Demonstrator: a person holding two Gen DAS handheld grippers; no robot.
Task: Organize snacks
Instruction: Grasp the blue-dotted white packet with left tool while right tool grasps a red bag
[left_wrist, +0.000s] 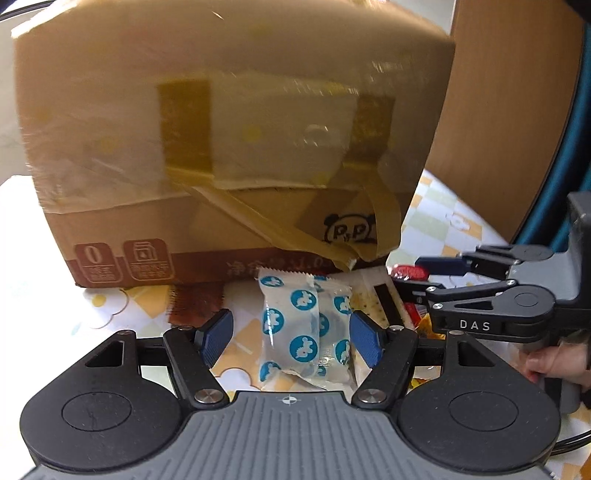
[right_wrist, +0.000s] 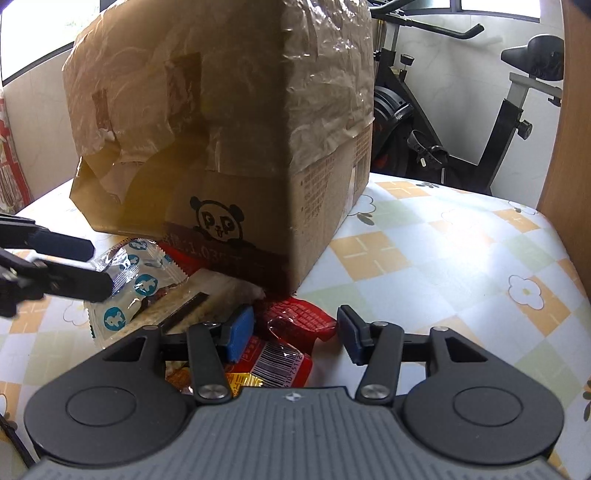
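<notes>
A matt brown cardboard box was seen wrapped in glossy, wrinkled tape. Near it, snack packets were made of shiny plastic film. The tablecloth looked smooth.

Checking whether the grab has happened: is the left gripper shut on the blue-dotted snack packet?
Open. The left gripper straddles the blue-dotted snack packet, with gaps visible between both pads and the wrapper.

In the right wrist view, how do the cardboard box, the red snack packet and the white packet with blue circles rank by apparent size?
1. cardboard box, by far the largest.
2. and 3. The red snack packet and the white packet with blue circles look alike; both are partly hidden, so I do not rank them.
</notes>
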